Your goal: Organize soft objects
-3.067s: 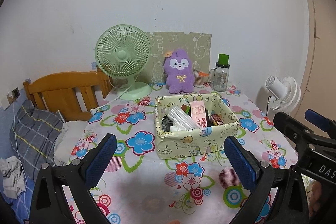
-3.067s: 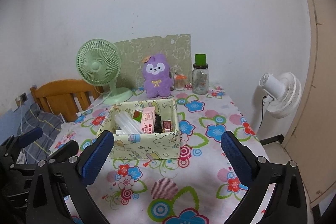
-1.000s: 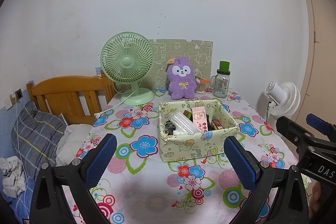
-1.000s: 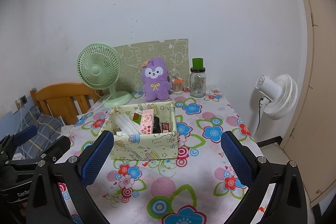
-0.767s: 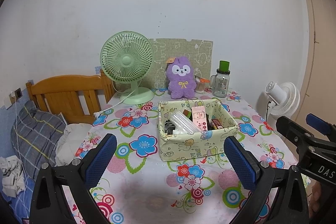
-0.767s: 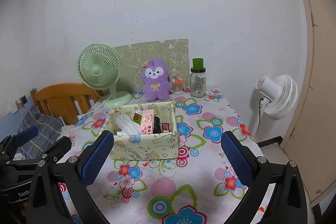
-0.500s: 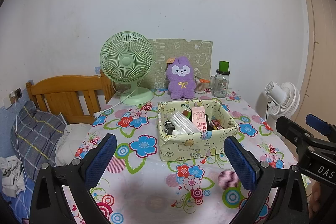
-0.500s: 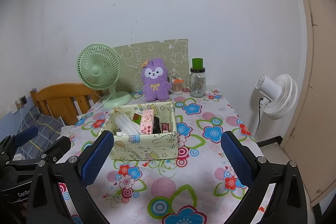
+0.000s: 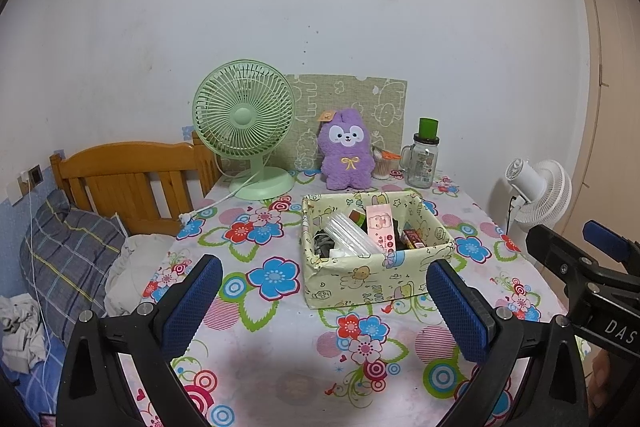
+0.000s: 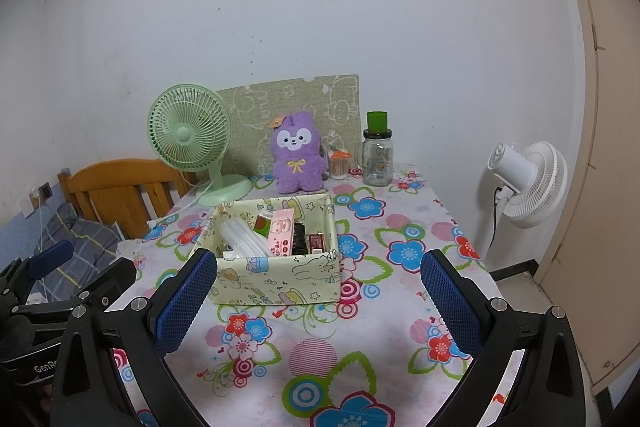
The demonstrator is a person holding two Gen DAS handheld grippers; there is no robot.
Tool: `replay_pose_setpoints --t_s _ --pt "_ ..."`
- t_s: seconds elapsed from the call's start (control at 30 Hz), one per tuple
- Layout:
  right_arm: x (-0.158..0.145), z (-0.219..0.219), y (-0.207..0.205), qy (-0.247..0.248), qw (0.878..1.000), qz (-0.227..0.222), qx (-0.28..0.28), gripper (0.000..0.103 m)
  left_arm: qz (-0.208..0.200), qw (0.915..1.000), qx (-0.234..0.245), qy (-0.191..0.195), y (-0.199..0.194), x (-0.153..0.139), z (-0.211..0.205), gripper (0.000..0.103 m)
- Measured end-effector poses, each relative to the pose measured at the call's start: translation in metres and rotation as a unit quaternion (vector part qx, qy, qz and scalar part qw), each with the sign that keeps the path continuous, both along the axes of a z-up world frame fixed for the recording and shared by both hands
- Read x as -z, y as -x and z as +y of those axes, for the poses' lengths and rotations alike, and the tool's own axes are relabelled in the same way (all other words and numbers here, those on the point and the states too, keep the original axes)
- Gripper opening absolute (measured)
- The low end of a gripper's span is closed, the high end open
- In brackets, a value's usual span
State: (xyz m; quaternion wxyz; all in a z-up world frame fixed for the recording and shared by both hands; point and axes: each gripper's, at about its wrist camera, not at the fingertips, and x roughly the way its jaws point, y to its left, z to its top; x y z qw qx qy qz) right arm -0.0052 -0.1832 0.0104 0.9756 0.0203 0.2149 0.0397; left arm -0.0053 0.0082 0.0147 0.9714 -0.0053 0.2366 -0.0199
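a fluffy purple plush rabbit with a white face and yellow bow (image 9: 346,155) sits upright at the back of the flower-print tablecloth (image 9: 280,355), between the mint-green desk fan (image 9: 245,123) and the green-capped glass jar (image 9: 422,159), behind the pale yellow cartoon-print fabric box (image 9: 372,279). the left gripper (image 9: 324,303) and right gripper (image 10: 320,301) hover empty, tongs spread wide, well short of it. the toy looks light and squashy; its round belly seems the surest hold.

A purple plush toy (image 9: 346,155), a pale green fan (image 9: 244,115), a flower-patterned tablecloth (image 9: 280,339) and a cartoon-printed yellow-green box (image 9: 372,279)
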Motion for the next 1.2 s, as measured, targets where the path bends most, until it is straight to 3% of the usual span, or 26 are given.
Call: replay_pose_setpoints --t_s 1.2 --pt "-0.0025 0.0010 0.0014 0.003 1.000 -0.008 0.004 0.103 -0.003 1.0000 -0.001 0.001 0.0016 -0.0031 0.0006 0.103"
